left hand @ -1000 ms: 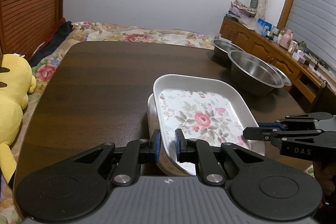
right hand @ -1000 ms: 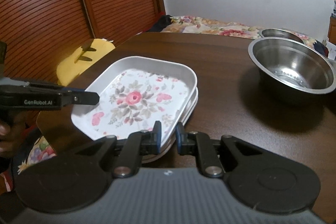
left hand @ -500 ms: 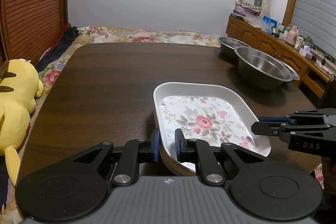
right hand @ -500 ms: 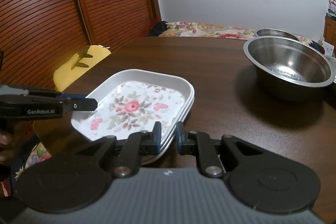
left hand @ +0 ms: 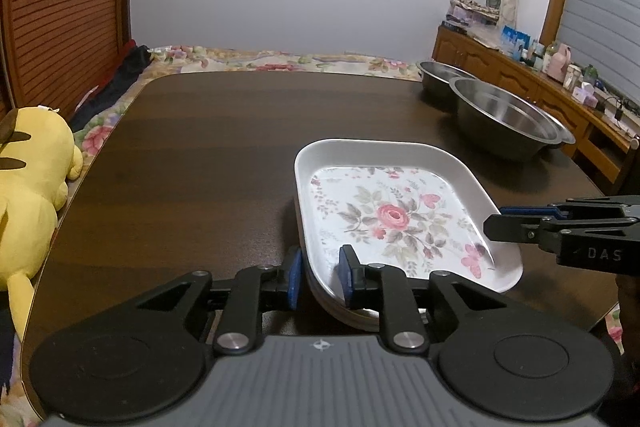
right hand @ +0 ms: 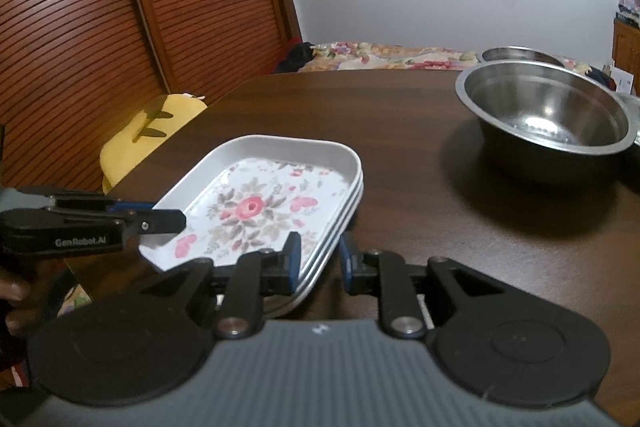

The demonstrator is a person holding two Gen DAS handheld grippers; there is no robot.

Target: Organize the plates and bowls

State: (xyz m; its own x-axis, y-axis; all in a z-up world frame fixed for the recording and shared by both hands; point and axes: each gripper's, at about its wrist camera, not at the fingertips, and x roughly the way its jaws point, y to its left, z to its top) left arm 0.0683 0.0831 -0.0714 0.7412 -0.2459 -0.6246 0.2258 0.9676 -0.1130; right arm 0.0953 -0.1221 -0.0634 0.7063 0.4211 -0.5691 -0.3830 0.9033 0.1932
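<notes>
A white rectangular plate with a rose print [left hand: 394, 217] [right hand: 256, 207] tops a stack of three like plates lying on the dark wooden table [left hand: 200, 147]. My left gripper [left hand: 320, 279] is open, its blue pads straddling the stack's near left rim with a small gap on each side. My right gripper [right hand: 319, 263] is open as well and straddles the rim on the opposite side. Each gripper's tip shows in the other view: the right gripper [left hand: 496, 225] and the left gripper [right hand: 160, 217]. Two steel bowls [left hand: 504, 111] [left hand: 440, 73] stand apart at the table's far right.
A yellow plush toy [left hand: 28, 187] lies beside the table's left edge. A bed with a floral cover [left hand: 280, 61] runs behind the table. A wooden sideboard [left hand: 560, 95] crowded with small items lines the right wall. Slatted wooden doors [right hand: 120, 27] stand on the left.
The plate I held tilted has come down level onto the stack. Both grippers' fingers have spread slightly and let go of the rim.
</notes>
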